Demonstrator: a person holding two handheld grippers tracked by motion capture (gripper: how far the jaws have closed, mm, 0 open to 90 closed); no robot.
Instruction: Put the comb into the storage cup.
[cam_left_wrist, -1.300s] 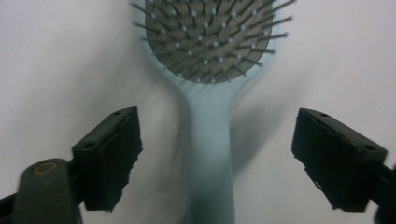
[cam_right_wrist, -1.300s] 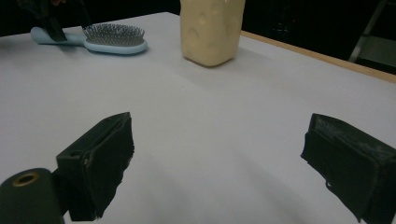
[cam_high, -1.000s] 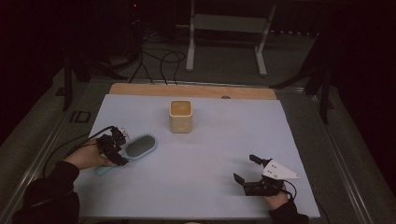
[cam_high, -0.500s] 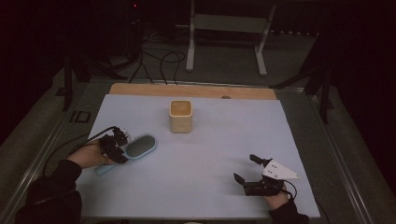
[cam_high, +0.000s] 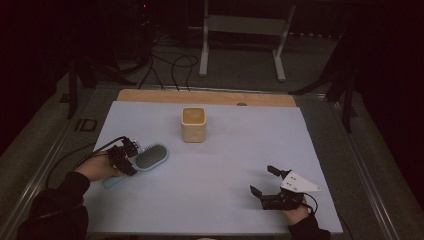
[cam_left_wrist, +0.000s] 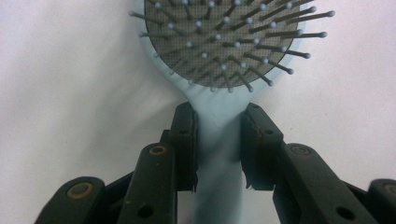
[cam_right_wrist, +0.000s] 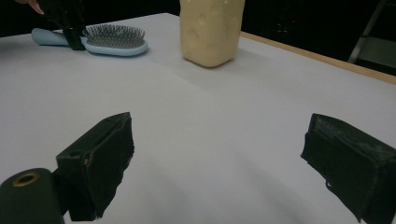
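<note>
A light blue hairbrush (cam_high: 150, 156) lies bristles up on the left of the pale sheet (cam_high: 225, 160), its head toward the middle. My left gripper (cam_high: 129, 161) sits across its neck. In the left gripper view the jaws have just been closing, and both pads now touch the blue handle (cam_left_wrist: 218, 154) just below the bristled head (cam_left_wrist: 219, 37). My right gripper (cam_high: 261, 180) rests near the front right, open wide with nothing between its jaws (cam_right_wrist: 217, 135). The right gripper view also takes in the hairbrush (cam_right_wrist: 114, 39) and the left gripper (cam_right_wrist: 70, 28) farther off.
A beige square cup (cam_high: 193, 125) stands upright at the back middle of the sheet, and it is close ahead in the right gripper view (cam_right_wrist: 212, 28). A wooden strip (cam_high: 205, 96) borders the far edge. Cables and a metal stand (cam_high: 240, 30) lie beyond the table.
The left gripper's jaws have drawn in around the brush's neck. Both hands and the brush stay where they were.
</note>
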